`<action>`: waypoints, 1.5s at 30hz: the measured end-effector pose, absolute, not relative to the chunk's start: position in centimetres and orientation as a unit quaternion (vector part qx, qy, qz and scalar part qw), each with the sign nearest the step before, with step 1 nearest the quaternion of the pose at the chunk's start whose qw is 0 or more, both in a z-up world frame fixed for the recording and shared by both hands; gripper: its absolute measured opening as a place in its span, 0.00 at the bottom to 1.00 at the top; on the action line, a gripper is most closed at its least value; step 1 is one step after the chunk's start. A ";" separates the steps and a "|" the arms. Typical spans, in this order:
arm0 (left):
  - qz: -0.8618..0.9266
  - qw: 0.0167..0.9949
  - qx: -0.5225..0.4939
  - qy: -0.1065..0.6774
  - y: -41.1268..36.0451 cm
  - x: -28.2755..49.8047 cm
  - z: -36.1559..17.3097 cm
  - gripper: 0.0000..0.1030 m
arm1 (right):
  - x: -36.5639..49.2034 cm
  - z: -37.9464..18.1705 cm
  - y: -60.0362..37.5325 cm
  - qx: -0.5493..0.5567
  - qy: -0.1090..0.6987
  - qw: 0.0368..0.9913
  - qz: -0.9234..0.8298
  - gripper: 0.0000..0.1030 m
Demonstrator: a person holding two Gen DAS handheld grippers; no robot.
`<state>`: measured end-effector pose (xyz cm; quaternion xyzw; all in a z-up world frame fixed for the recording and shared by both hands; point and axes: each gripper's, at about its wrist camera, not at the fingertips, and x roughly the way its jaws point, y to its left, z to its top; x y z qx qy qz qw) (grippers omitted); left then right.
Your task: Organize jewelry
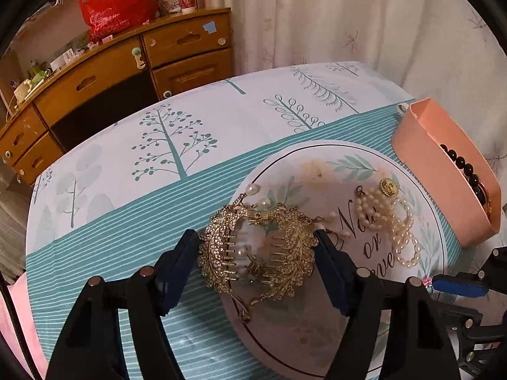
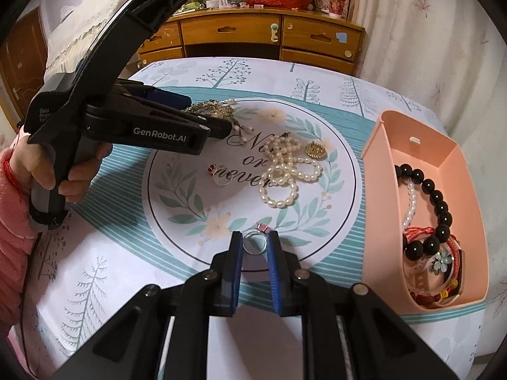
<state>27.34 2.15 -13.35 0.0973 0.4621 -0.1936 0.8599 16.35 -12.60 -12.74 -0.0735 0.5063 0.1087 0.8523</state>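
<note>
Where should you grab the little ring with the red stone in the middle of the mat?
Grip the small silver ring with the red stone across its thin round band, coming straight down from above. It lies flat on the round printed mat, apart from the white pearl strands, with its stone at one edge, so the band's sides look free.

Hair clip (image 2: 215, 109): mostly hidden behind left gripper (image 2: 177, 117).
Beads in pink box (image 1: 443, 171): largely behind its wall.
Plate lettering (image 2: 253, 161): partly covered by pearls (image 2: 282, 174).

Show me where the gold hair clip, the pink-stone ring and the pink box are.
gold hair clip (image 1: 258, 250), left wrist view, on its toothed centre.
pink-stone ring (image 2: 255, 243), right wrist view, on its silver band.
pink box (image 2: 383, 139), right wrist view, on its near-left wall.
</note>
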 end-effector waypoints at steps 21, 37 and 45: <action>-0.193 0.891 0.098 0.399 -4.6 21.3 -0.9 0.69 | 12.8 -3.4 -20.2 0.070 0.420 0.890 0.166 0.15; -0.268 0.863 0.029 0.427 -16.2 21.5 -1.4 0.70 | 13.2 -2.3 -31.6 0.109 0.404 0.906 0.059 0.16; -0.251 0.863 0.016 0.438 -14.9 21.9 -1.6 0.92 | 13.7 -3.1 -32.1 0.120 0.409 0.903 0.047 0.51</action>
